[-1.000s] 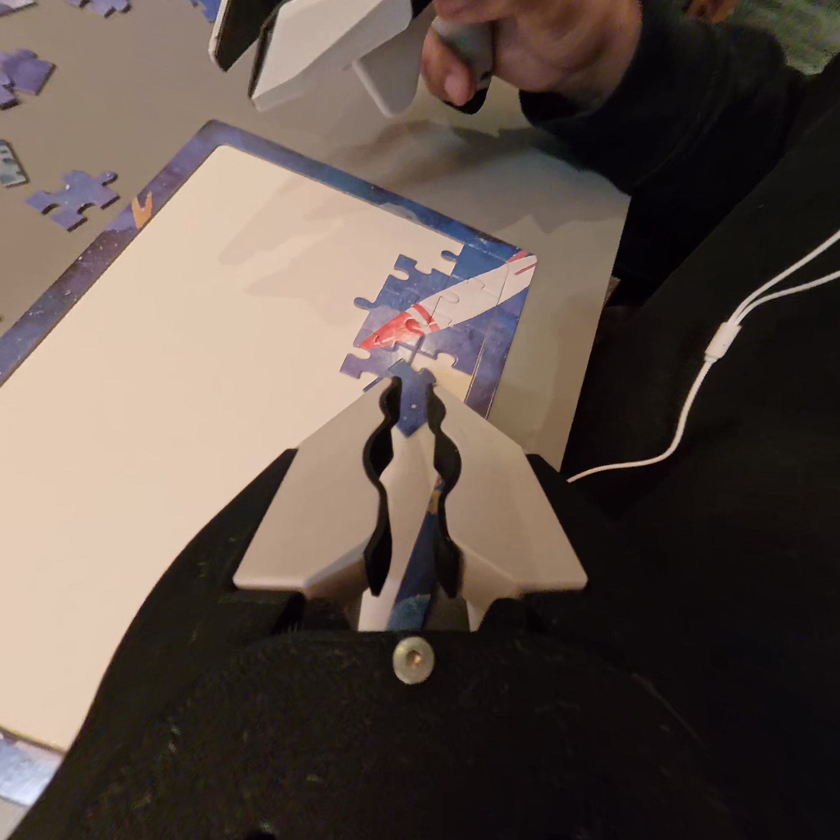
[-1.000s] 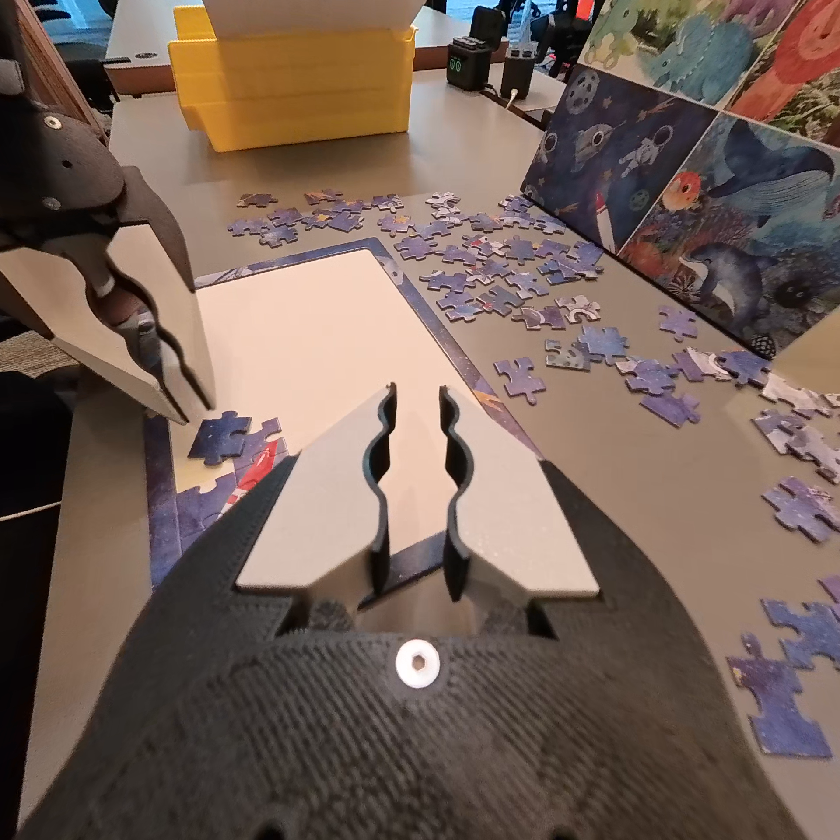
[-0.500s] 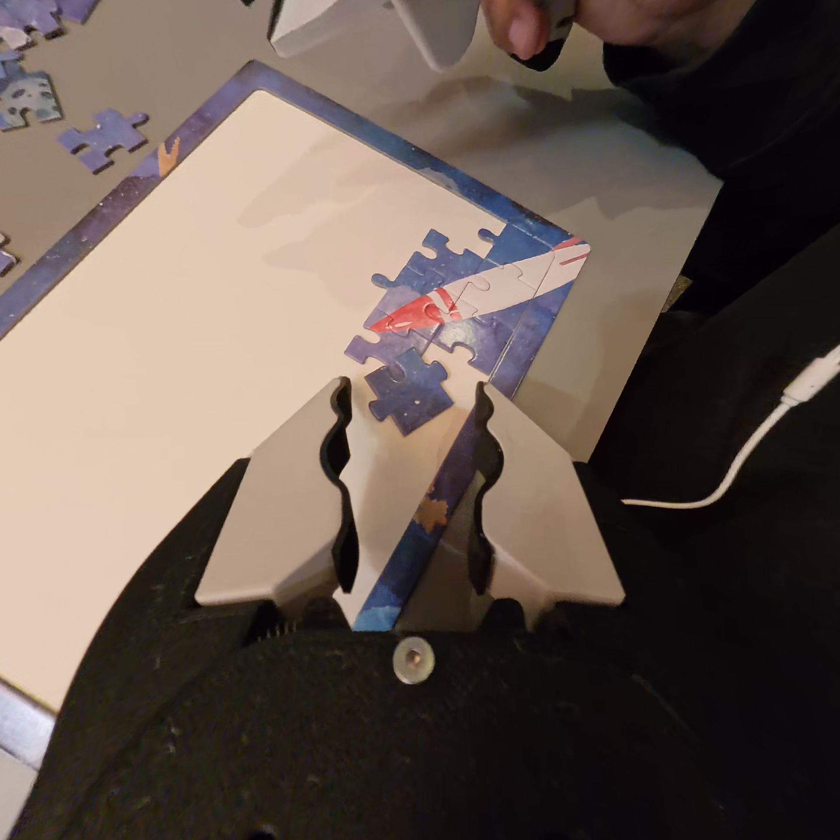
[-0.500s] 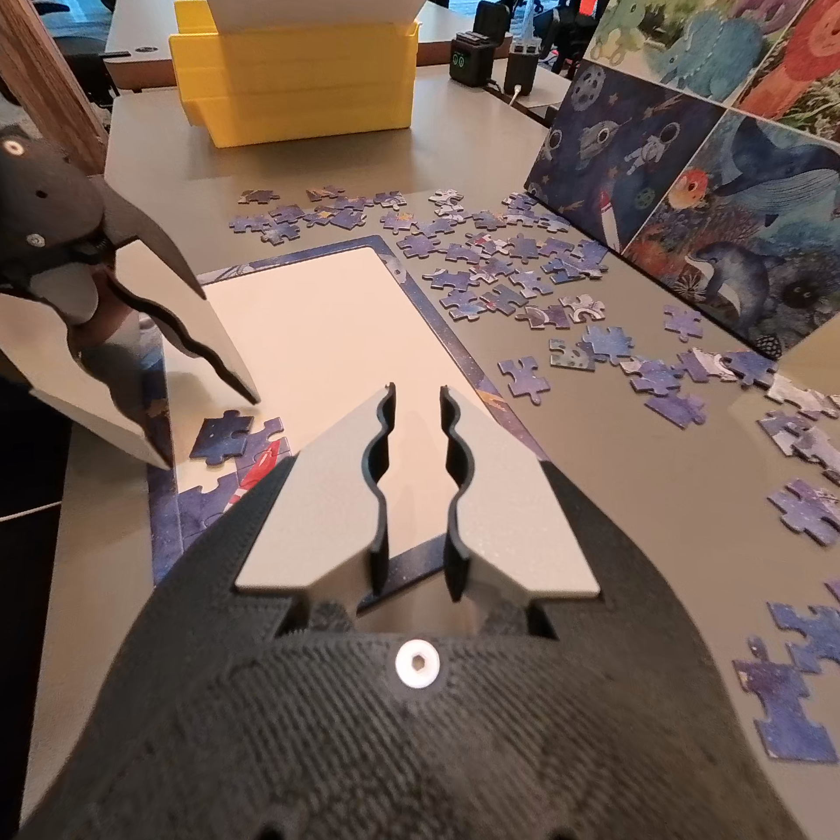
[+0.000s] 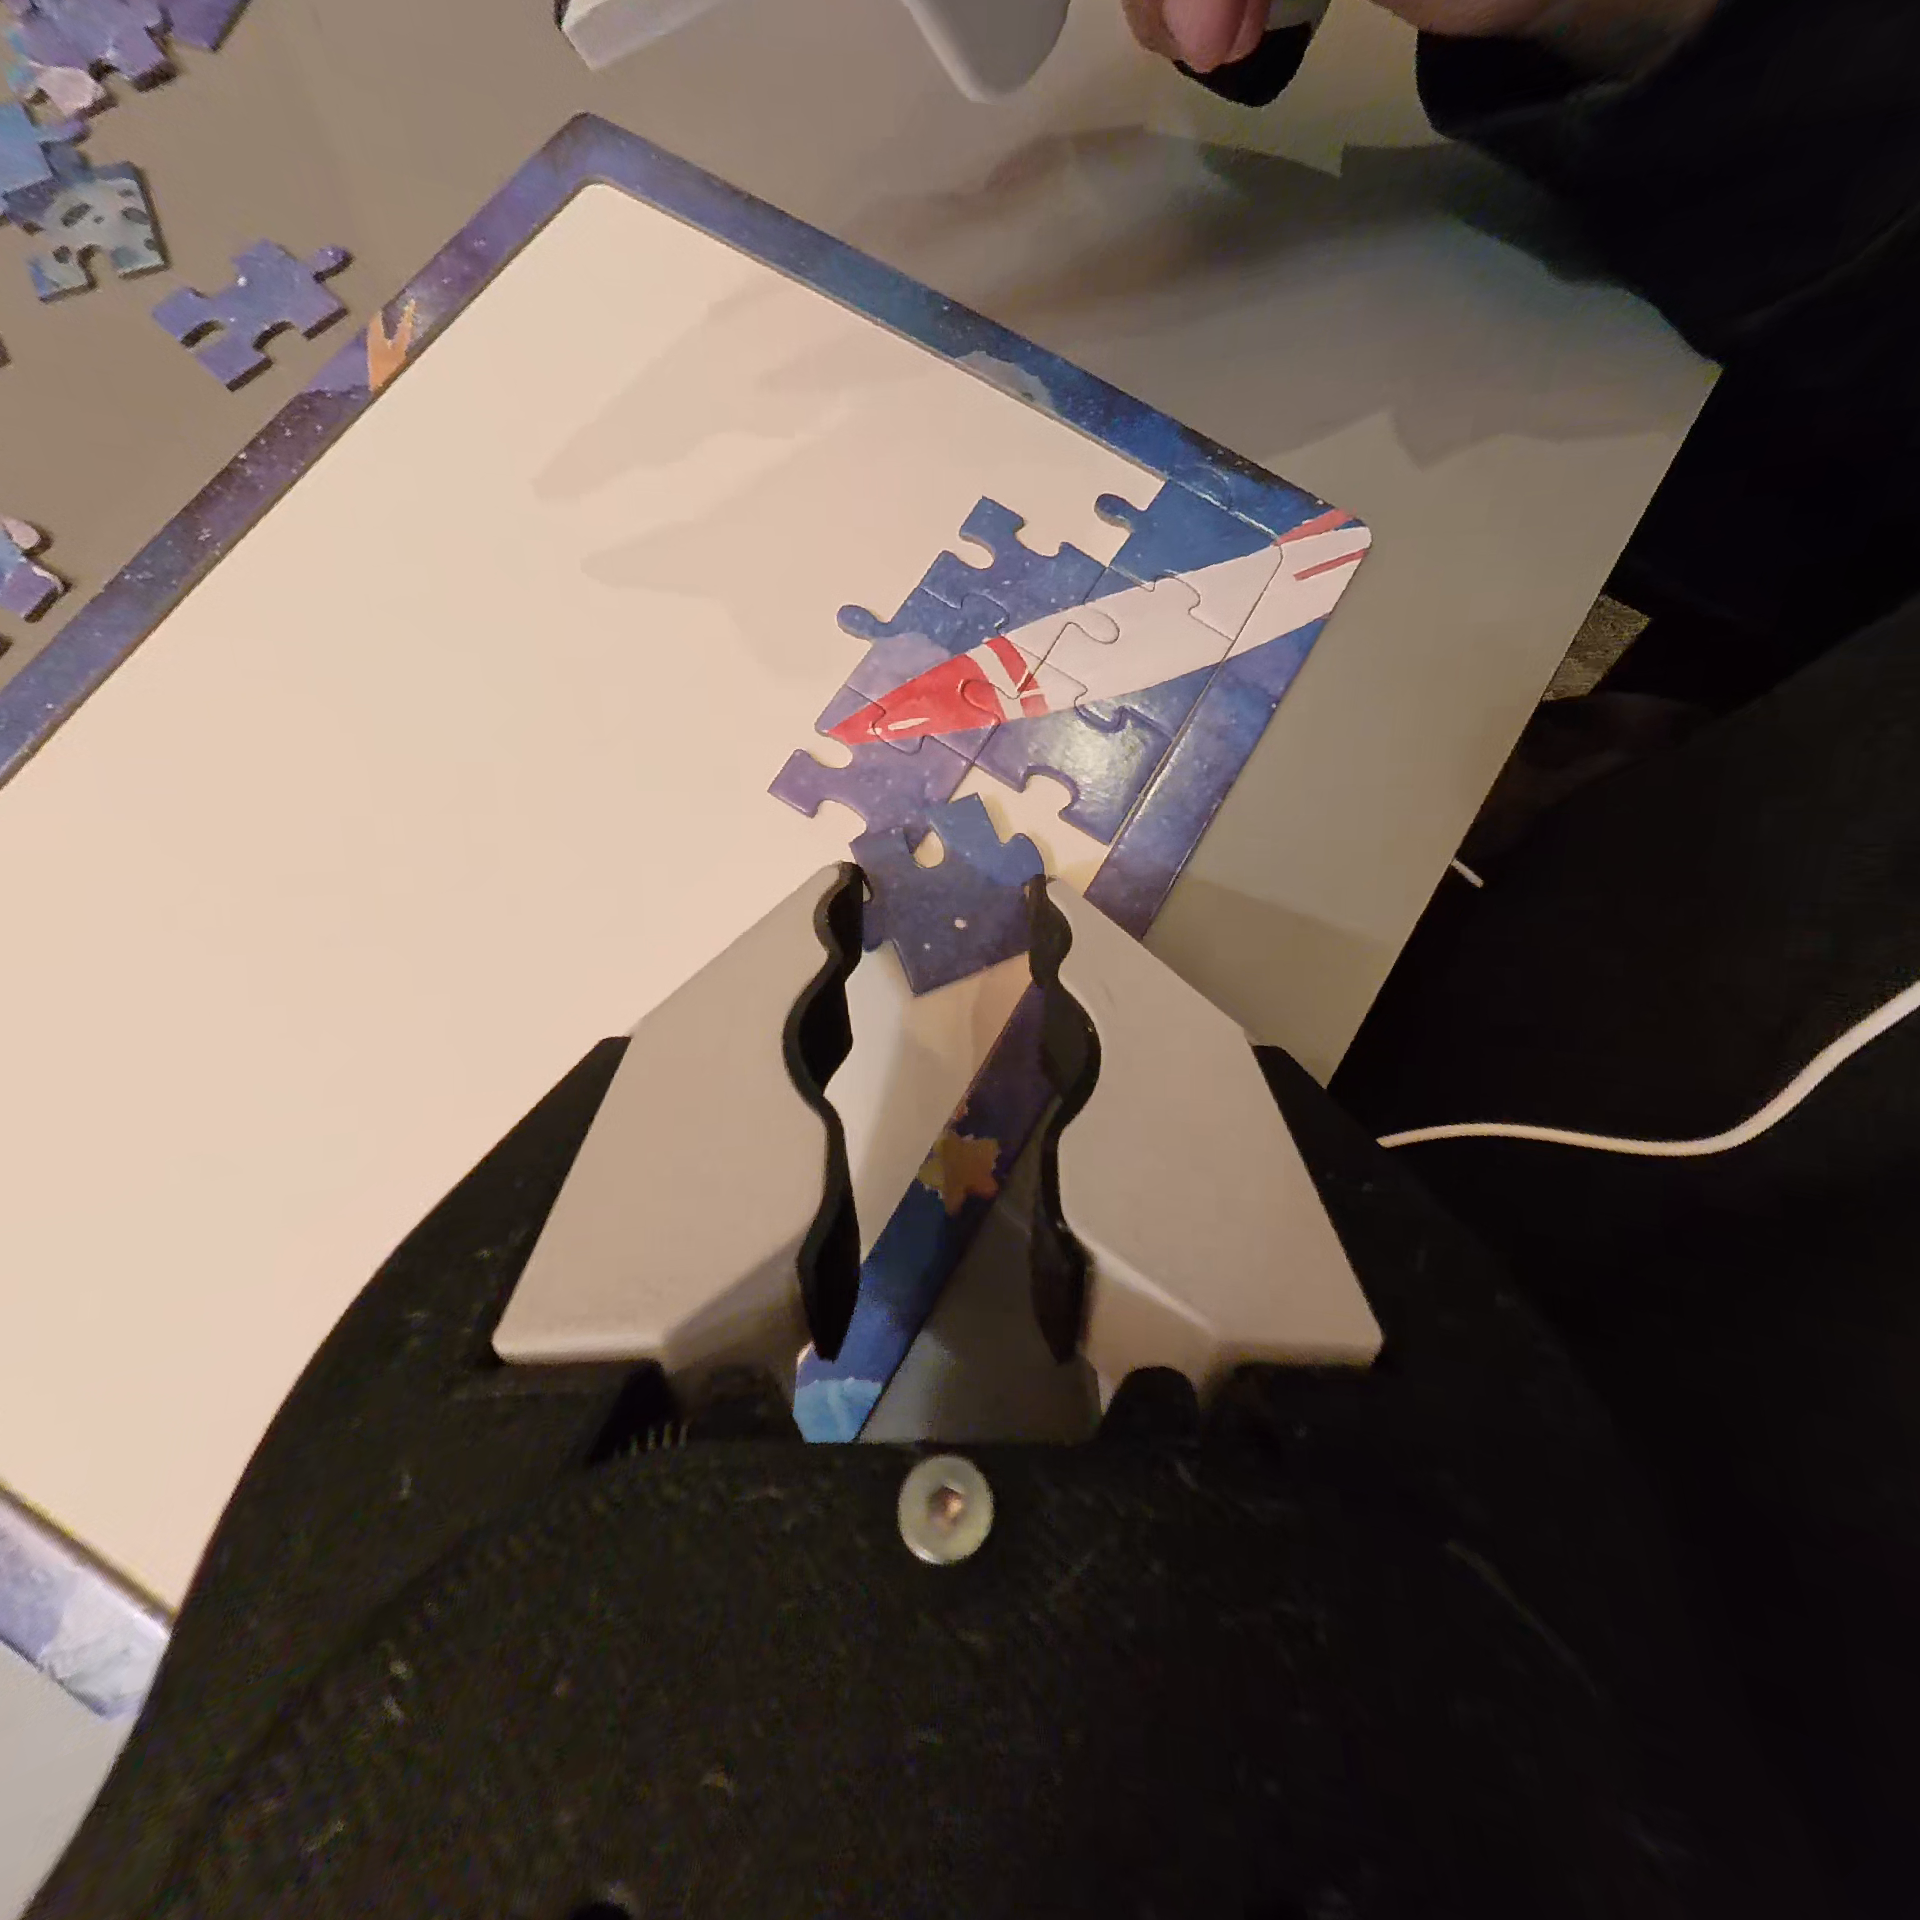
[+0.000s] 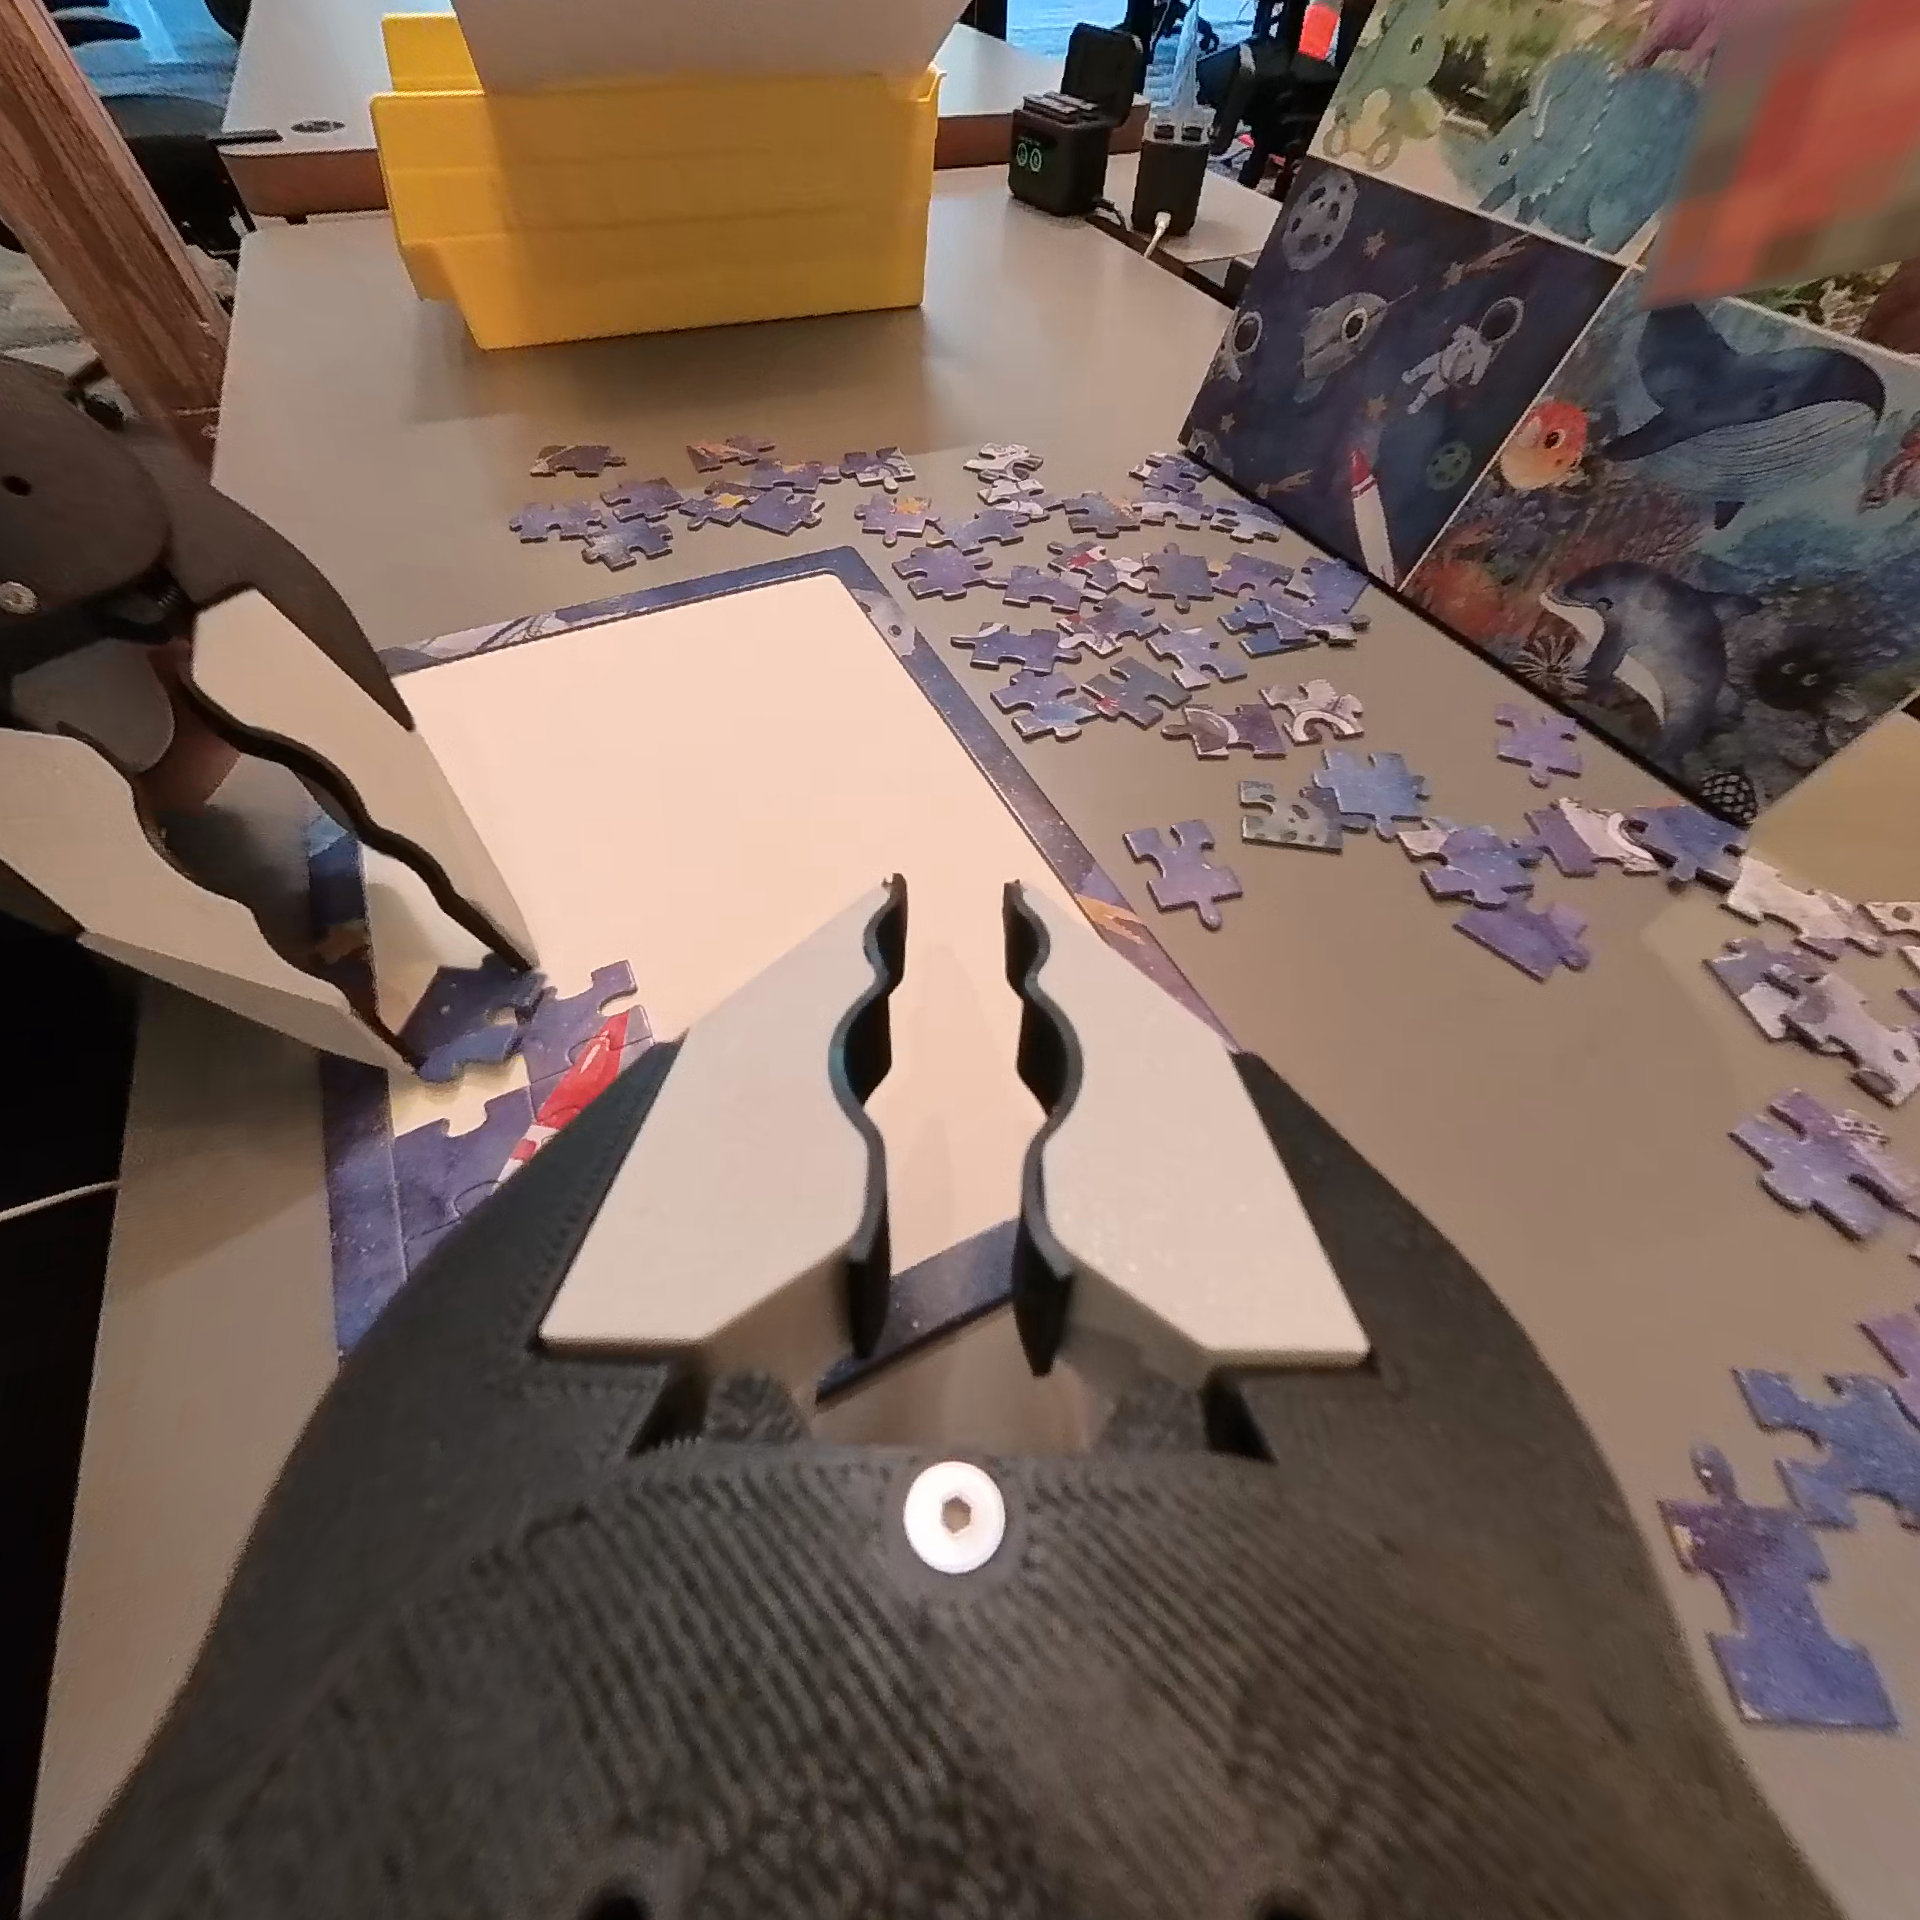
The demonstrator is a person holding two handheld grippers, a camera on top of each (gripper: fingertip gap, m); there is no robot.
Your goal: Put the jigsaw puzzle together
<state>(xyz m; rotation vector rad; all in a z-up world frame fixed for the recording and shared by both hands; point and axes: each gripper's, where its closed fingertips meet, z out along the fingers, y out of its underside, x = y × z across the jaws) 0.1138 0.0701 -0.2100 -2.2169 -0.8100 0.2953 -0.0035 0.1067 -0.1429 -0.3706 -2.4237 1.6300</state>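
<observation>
A: Left gripper (image 5: pixel 943 891) first. Jaws are spread, tips down on the puzzle tray (image 5: pixel 436 270), one on each side of a loose dark-blue piece (image 5: pixel 951 914). Both tips look to touch the piece's edges, but a real pinch? Cannot tell.

B: Where's that piece sitting?

A: Flat on the tray's white base, just beside the joined cluster (image 5: pixel 1049 675) in the near corner, the one with the red and white rocket. Its knob points at the cluster's lower edge; seated or not, cannot tell. From the right wrist view the same piece (image 6: pixel 473 1013) lies between the left gripper's tips (image 6: pixel 457 1023).

B: Right gripper?

A: Right gripper (image 6: pixel 951 904) hangs above the tray (image 6: pixel 997 727), jaws a little apart, holding nothing. The white base shows through the gap.

B: Rest of the pieces?

A: Scattered pieces (image 6: pixel 1132 623) lie on the grey table (image 6: pixel 1351 1039) past the tray's far and right sides, mostly blue and purple, all off the tray. One single piece (image 6: pixel 1184 871) lies just beside the tray's right border.

B: Background?

A: Picture box (image 6: pixel 1558 468) stands tilted at the right, space art and sea art on it. Yellow bins (image 6: pixel 665 208) are stacked at the far end. A white cable (image 5: pixel 1662 1122) runs over dark cloth at the right in the left wrist view.
</observation>
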